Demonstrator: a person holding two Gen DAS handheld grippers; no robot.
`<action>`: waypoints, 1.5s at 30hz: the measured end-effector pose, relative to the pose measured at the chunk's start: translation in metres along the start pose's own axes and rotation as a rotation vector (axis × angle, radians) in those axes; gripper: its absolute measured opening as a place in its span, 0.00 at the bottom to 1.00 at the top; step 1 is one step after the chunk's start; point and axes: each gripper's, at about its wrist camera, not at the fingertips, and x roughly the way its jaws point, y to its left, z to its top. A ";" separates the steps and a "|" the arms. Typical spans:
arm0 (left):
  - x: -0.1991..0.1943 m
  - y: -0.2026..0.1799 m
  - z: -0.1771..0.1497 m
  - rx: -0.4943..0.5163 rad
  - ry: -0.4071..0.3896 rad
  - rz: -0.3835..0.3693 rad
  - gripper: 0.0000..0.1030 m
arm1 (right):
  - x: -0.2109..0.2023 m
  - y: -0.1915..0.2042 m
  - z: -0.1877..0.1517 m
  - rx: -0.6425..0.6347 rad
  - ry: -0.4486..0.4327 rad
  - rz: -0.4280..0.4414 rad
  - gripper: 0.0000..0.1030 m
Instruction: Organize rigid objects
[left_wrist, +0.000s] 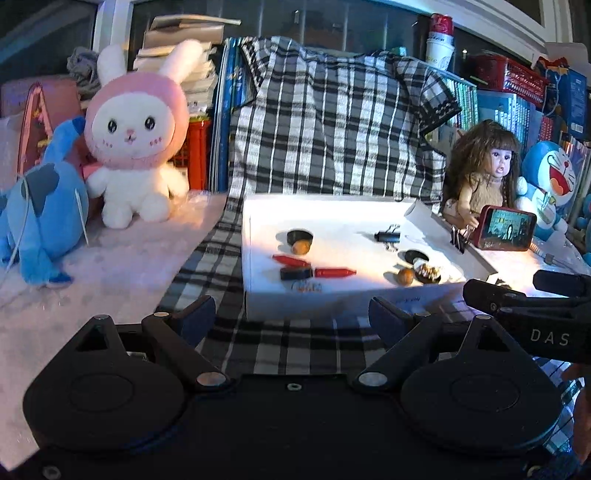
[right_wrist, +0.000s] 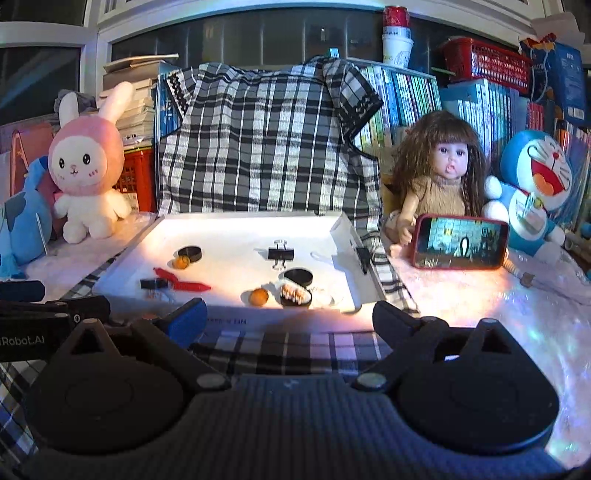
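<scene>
Two handheld grippers hang side by side at the near edge of a plaid-draped table, both short of a shallow white tray (right_wrist: 236, 221) strewn with small hard items. The left gripper (left_wrist: 291, 314) and the right gripper (right_wrist: 290, 317) each stand with fingers spread wide and nothing between them.

Inside the tray the pieces lie scattered rather than grouped. At far left an empty black round cup (right_wrist: 190, 253) has an orange ball (right_wrist: 181, 262) touching it. Nearer, two red crayons (right_wrist: 181, 280) lie beside a small black block (right_wrist: 152, 284), with a small patterned item, too small to identify, just in front. Toward the centre a black binder clip (right_wrist: 280, 253) lies alone. At near right a second black cup (right_wrist: 298, 276) sits behind a black cup filled with pale pieces (right_wrist: 295, 295), a second orange ball (right_wrist: 258, 296) just to its left. Another binder clip (left_wrist: 459, 236) grips the tray's right wall.

With both claws released and clear of every object, the scene fits either a sort about to be made or a pause between placements; the pictures do not settle which. Any pick here would likely call for a forward reach over the tray's near wall and a narrow, careful pinch, since the balls look apt to roll.

A doll (right_wrist: 439, 177) propped behind a red-cased phone (right_wrist: 460, 242) and a pink rabbit plush (right_wrist: 88, 166) look on.
</scene>
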 end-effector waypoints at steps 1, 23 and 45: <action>0.001 0.000 -0.003 -0.003 0.006 0.002 0.87 | 0.000 0.000 -0.003 0.002 0.005 0.001 0.97; 0.030 0.002 -0.034 0.029 0.100 0.069 0.87 | 0.016 0.001 -0.039 0.030 0.106 -0.009 1.00; 0.041 0.005 -0.038 0.022 0.149 0.096 1.00 | 0.028 0.002 -0.047 0.040 0.210 -0.036 1.00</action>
